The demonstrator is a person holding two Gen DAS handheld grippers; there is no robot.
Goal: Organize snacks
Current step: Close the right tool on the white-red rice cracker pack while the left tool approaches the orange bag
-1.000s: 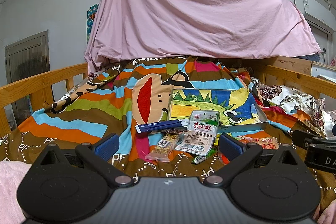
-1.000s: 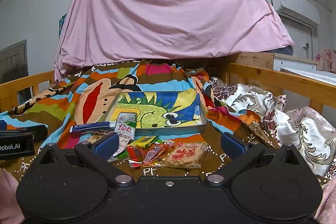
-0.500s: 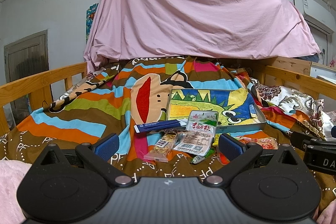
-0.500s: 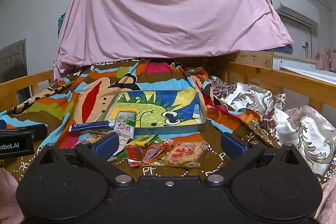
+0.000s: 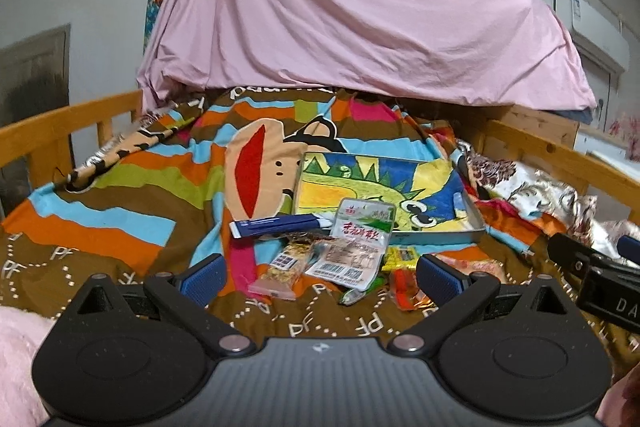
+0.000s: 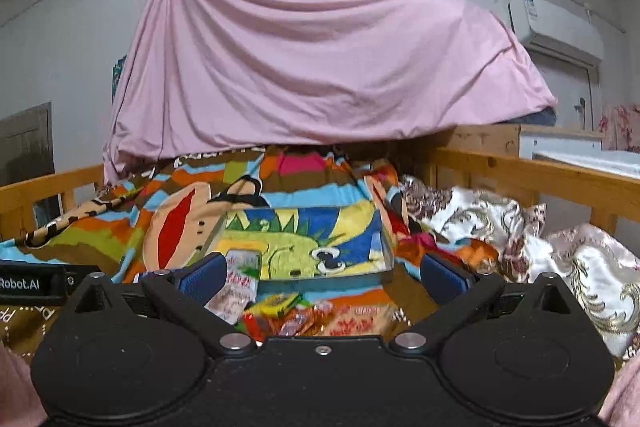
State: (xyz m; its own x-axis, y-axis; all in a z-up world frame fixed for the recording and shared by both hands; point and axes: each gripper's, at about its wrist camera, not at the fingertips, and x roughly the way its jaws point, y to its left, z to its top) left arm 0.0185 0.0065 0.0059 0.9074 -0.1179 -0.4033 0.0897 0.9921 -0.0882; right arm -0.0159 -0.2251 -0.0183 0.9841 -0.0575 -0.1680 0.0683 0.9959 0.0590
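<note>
Several snack packets lie on the striped bedspread in front of a shallow metal tray (image 5: pixel 474 225) with a dinosaur picture inside. In the left wrist view I see a white-green packet (image 5: pixel 362 231) leaning on the tray's front rim, a blue bar (image 5: pixel 276 226), a clear nut bar (image 5: pixel 290 265) and small red and yellow packets (image 5: pixel 404 287). My left gripper (image 5: pixel 320 277) is open and empty, just short of the pile. My right gripper (image 6: pixel 320 277) is open and empty above the packets (image 6: pixel 352 321), facing the tray (image 6: pixel 320 277).
Wooden bed rails (image 5: pixel 60 131) run along both sides. A pink sheet (image 5: pixel 360 19) hangs over the far end of the bed. A floral quilt (image 6: pixel 520 227) is bunched at the right. The other gripper shows at the right edge of the left wrist view (image 5: pixel 600 279).
The right gripper has moved forward and lower, so the tray and packets look closer and partly hidden by its body. The left gripper has shifted slightly toward the pile.
</note>
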